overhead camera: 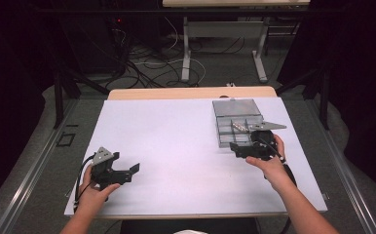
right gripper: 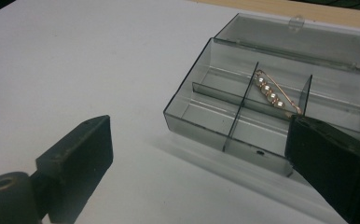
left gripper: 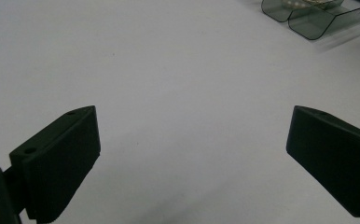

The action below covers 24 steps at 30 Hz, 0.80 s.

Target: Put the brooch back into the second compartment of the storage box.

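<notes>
The smoked clear-plastic compartment box [right gripper: 262, 107] sits lid-open at the white worktop's [overhead camera: 176, 141] right; a slim gold pearl-set pin [right gripper: 273, 93] lies across an inner divider. Right tool [right gripper: 201, 154], just before it, and left tool [left gripper: 192, 154], well apart, both gape empty. The pin is probably light, slippery, bendable: pinch mid-bar.

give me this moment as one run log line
left gripper: open, empty | right gripper: open, empty, beside box | box: lid open | pin: in back compartment

Smoky grey box [right gripper: 243, 116], gold pearl-studded pin [right gripper: 273, 95], black tongs [overhead camera: 235, 147].
</notes>
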Each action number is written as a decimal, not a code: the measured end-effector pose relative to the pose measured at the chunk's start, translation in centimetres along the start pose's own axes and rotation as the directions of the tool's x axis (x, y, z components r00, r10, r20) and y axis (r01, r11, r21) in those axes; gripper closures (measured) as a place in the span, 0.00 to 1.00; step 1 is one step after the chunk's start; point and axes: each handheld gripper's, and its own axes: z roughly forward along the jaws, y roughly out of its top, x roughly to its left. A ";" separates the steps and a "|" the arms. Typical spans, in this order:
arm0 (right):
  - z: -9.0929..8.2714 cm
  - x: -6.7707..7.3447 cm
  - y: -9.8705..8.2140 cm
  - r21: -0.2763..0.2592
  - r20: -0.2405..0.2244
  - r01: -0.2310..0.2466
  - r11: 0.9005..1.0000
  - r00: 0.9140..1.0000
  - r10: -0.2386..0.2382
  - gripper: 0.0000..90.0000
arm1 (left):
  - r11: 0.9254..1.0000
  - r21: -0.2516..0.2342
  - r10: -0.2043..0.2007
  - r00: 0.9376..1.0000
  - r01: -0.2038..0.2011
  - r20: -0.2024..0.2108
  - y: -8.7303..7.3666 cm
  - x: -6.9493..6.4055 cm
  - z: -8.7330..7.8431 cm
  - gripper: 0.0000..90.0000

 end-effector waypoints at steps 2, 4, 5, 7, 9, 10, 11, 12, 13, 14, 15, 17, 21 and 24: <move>-0.3 -0.2 -0.5 0.002 -0.004 -0.014 1.000 1.000 0.014 0.08 | 1.000 0.002 0.002 1.000 -0.002 0.000 0.0 0.0 0.0 0.03; -0.6 -0.3 -0.9 -0.008 -0.001 -0.028 1.000 1.000 0.028 0.06 | 1.000 0.000 0.001 1.000 -0.001 0.000 0.0 -0.1 0.0 0.03; -0.8 -0.3 -1.3 -0.013 -0.007 -0.025 1.000 1.000 0.025 0.03 | 1.000 -0.001 0.002 1.000 -0.002 0.001 0.0 -0.1 0.0 0.03; -1.1 -0.4 -1.7 -0.026 -0.009 -0.027 0.999 1.000 0.027 0.01 | 1.000 0.000 0.000 1.000 0.000 -0.001 0.0 0.0 0.0 0.03; -1.4 -0.7 -2.2 -0.030 -0.006 -0.019 0.999 1.000 0.019 0.00 | 1.000 0.004 0.000 1.000 0.000 -0.002 0.0 0.0 -0.1 0.03; -1.6 -0.8 -2.4 -0.035 0.002 -0.023 0.999 1.000 0.023 0.00 | 1.000 0.004 0.001 1.000 -0.001 -0.002 0.0 0.0 -0.1 0.03; -1.8 -1.0 -2.7 -0.036 0.005 -0.025 0.999 1.000 0.026 0.00 | 1.000 0.001 0.001 1.000 -0.001 -0.001 0.0 0.0 0.0 0.03; -2.0 -1.1 -2.9 -0.037 0.006 -0.032 0.999 0.999 0.032 0.00 | 1.000 0.001 0.001 1.000 -0.001 0.000 0.0 0.0 0.0 0.03; -2.0 -1.2 -3.1 -0.045 0.015 -0.033 0.998 0.999 0.033 0.00 | 1.000 0.000 0.001 1.000 -0.001 -0.001 0.0 -0.1 0.0 0.03; -2.2 -1.4 -3.5 -0.043 0.022 -0.034 0.999 0.999 0.035 0.00 | 1.000 -0.001 0.002 1.000 -0.002 0.000 0.0 -0.1 0.0 0.03; -2.2 -1.6 -3.7 -0.046 0.030 -0.029 0.999 0.999 0.030 0.00 | 1.000 0.000 0.002 1.000 -0.002 0.000 0.0 -0.1 0.0 0.03; -2.4 -1.9 -4.3 -0.048 0.035 -0.036 0.998 0.999 0.037 0.00 | 1.000 0.000 0.001 1.000 -0.001 0.000 0.0 -0.1 0.0 0.03; -2.5 -2.5 -5.3 -0.056 0.044 -0.040 0.998 0.998 0.042 0.00 | 1.000 0.003 0.001 1.000 -0.001 -0.002 0.0 -0.1 0.0 0.03; -2.5 -3.1 -6.1 -0.061 0.064 -0.061 0.996 0.996 0.065 0.00 | 1.000 0.005 0.007 1.000 -0.007 -0.004 0.0 0.0 0.0 0.03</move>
